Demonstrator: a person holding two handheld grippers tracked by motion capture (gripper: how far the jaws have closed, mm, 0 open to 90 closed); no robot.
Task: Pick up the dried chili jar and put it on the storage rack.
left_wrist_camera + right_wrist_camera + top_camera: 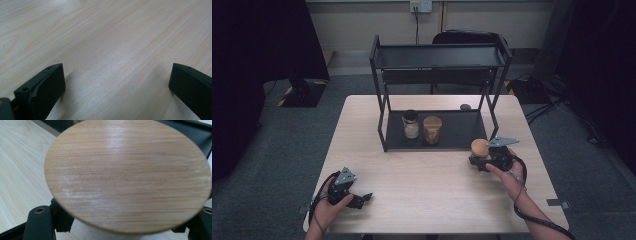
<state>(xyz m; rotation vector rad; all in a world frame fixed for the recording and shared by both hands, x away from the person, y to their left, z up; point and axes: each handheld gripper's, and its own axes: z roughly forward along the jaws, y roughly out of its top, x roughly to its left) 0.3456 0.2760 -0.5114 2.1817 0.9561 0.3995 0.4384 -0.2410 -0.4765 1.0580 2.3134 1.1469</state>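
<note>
Right gripper [478, 159] clamped on round jar with flat bamboo lid [479, 147] — upright, just off the black metal rack's [384, 122] front right corner; shelf lies ahead-left. Left gripper [362, 198] wide open, empty

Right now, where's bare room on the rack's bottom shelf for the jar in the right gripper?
The bottom shelf is bare right of the wooden-lid jar, up to the rack's right legs. A narrower bare strip lies left of the dark-lid jar. The two jars crowd the middle. The right gripper holds the held jar just off the shelf's front right corner.
</note>
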